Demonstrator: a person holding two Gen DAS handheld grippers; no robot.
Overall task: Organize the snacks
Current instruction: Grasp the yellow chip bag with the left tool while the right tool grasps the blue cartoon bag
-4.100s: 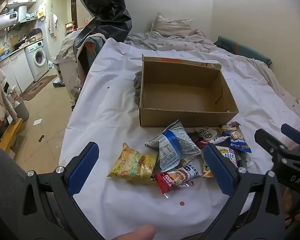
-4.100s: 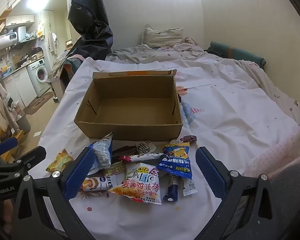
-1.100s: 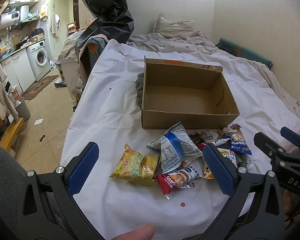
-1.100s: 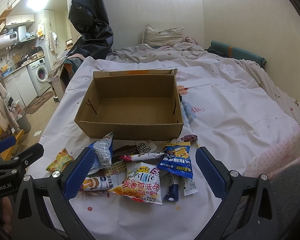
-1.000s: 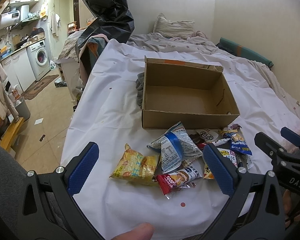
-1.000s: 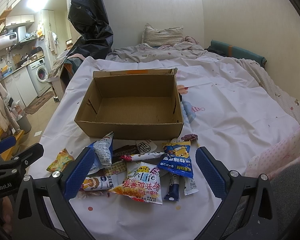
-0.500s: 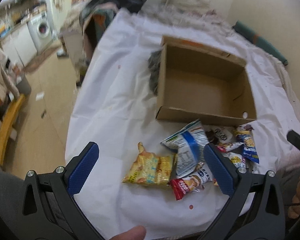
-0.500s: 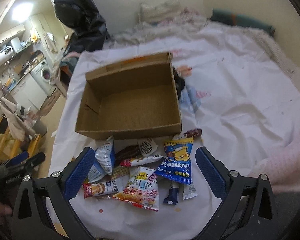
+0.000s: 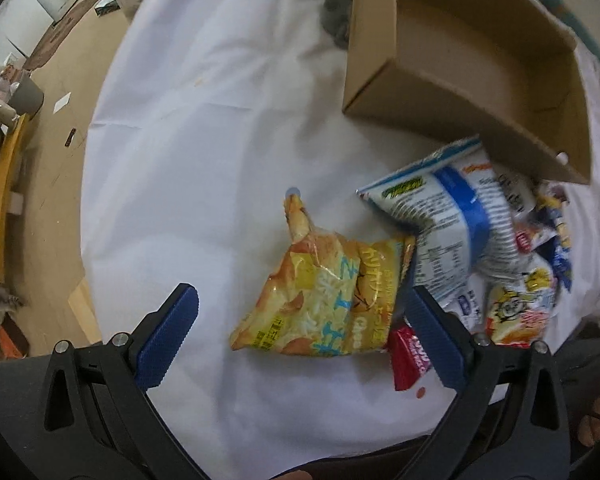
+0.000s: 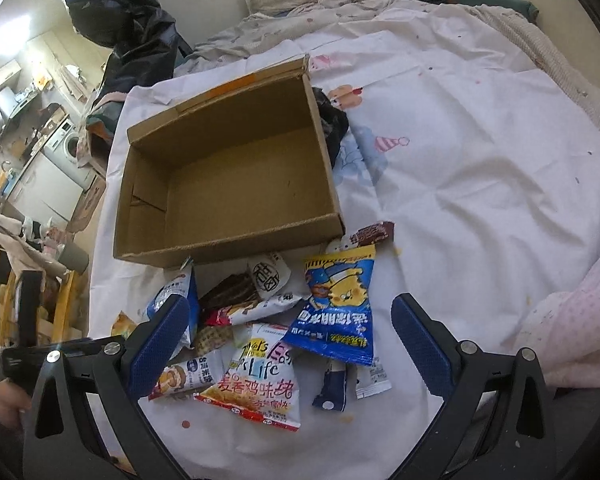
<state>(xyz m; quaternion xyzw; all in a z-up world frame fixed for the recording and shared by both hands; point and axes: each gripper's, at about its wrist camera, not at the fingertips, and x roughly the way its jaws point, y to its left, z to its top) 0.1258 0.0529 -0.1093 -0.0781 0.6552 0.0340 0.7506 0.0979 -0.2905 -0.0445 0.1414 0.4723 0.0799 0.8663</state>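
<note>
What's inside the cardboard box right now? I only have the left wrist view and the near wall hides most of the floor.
Observer: Nothing. In the right wrist view the cardboard box floor is bare.
Operator: Anything behind the white and blue bag?
Observer: Yes, a dark brown wrapper lies there.
Operator: Is the right gripper holding something?
Observer: No. The right gripper is open above the blue cartoon packet.

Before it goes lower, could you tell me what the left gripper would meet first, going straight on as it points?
Most likely the yellow chip bag, which lies between the open left gripper fingers.
</note>
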